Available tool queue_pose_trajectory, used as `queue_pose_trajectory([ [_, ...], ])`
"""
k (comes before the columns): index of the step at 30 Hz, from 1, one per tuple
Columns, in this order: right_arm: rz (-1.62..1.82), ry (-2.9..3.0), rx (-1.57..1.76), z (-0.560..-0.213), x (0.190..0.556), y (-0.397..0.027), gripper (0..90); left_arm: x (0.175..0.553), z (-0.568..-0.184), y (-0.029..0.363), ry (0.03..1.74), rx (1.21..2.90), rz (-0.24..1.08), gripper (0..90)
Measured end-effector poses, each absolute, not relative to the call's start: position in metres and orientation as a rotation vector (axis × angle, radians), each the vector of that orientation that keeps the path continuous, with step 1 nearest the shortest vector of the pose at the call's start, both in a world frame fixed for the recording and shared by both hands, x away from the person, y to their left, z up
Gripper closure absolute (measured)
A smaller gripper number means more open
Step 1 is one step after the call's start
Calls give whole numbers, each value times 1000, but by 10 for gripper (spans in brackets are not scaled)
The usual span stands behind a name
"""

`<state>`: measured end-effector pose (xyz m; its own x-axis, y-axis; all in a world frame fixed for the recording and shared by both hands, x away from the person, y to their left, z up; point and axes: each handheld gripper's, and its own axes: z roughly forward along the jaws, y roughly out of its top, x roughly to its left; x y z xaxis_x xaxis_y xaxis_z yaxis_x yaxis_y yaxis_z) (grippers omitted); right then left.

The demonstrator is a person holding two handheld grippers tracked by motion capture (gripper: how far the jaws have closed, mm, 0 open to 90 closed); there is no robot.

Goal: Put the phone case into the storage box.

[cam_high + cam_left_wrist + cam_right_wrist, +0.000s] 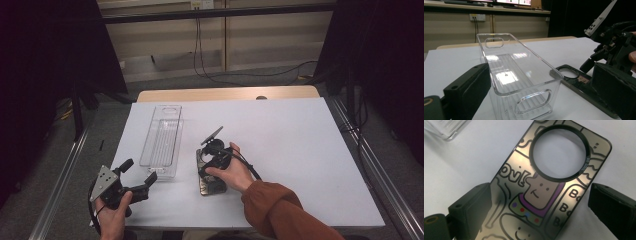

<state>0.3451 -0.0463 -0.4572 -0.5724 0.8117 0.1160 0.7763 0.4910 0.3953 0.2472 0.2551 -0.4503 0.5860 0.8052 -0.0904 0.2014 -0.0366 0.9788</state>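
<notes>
A dark phone case (541,195) printed with cartoon figures and cut with a round camera hole lies flat on the white table cover. My right gripper (541,207) hangs over it, open, one jaw at each long edge. In the high view the right gripper (210,167) covers most of the phone case (204,187). A clear plastic bin (161,141) stands empty just left of it. My left gripper (138,171) is open near the table's front left and points at the bin's near end. In the left gripper view the bin (524,82) stands just beyond the jaws of the left gripper (542,95), with the phone case (574,77) to its right.
The white cover (300,145) spreads over most of the table, with a wooden strip (225,93) along the far edge. Metal rails (372,165) run down both sides. Cables (210,75) lie on the floor behind the table. The other gripper (614,37) stands close to the bin's right.
</notes>
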Motion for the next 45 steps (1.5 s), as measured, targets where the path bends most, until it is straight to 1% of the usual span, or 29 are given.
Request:
queue_pose_trajectory([
  [2, 616, 2632, 1413, -459, 345, -45, 45, 247, -450, 255, 874, 1569, 602, 28],
  [5, 605, 2629, 1414, -461, 345, -42, 15, 247, -450, 255, 879, 1572, 607, 28],
  [11, 591, 2574, 1474, -461, 343, -37, 0, 247, -450, 255, 876, 1565, 605, 28],
  [21, 591, 2506, 1528, -462, 341, -30, 0, 247, -450, 255, 877, 1567, 604, 28],
  [28, 512, 2443, 1497, -466, 335, -19, 0, 247, -451, 255, 878, 1561, 605, 28],
  [45, 488, 2430, 1566, -468, 336, -20, 0, 247, -451, 255, 887, 1569, 613, 28],
])
